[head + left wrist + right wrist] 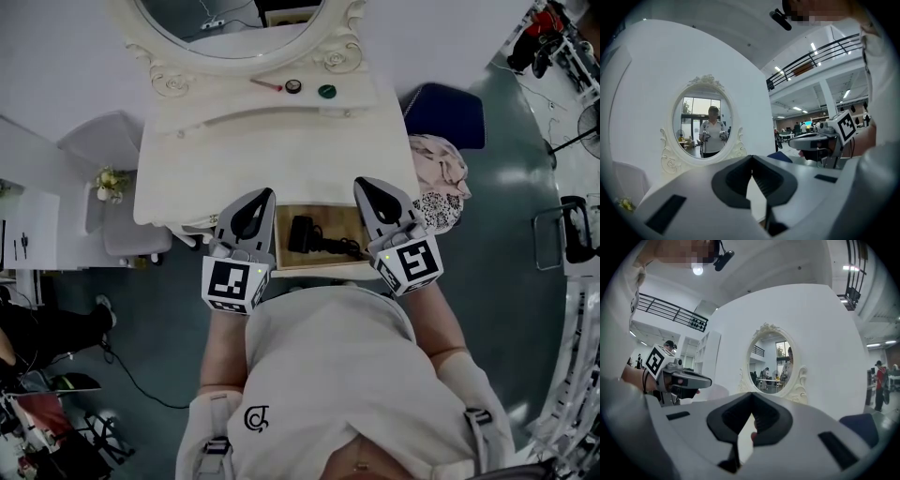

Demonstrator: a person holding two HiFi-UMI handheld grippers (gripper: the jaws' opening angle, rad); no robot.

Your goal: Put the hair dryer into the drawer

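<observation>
A black hair dryer (309, 234) lies inside the open wooden drawer (349, 219) at the front of the white vanity table (234, 159). My left gripper (263, 197) is held up just left of the drawer, and my right gripper (364, 186) just right of it. Both point toward the table and stand apart from the dryer. In the left gripper view the left gripper (751, 159) has its jaw tips together with nothing between them. The right gripper view shows the right gripper (751, 397) shut and empty as well. The other hand's gripper shows in each gripper view.
An oval mirror (230, 23) stands at the back of the table, with a red stick (265, 85), a black jar (293, 87) and a green lid (326, 91) before it. A blue chair (448, 112) and bundled cloth (439, 173) are at the right, a grey seat (112, 150) at the left.
</observation>
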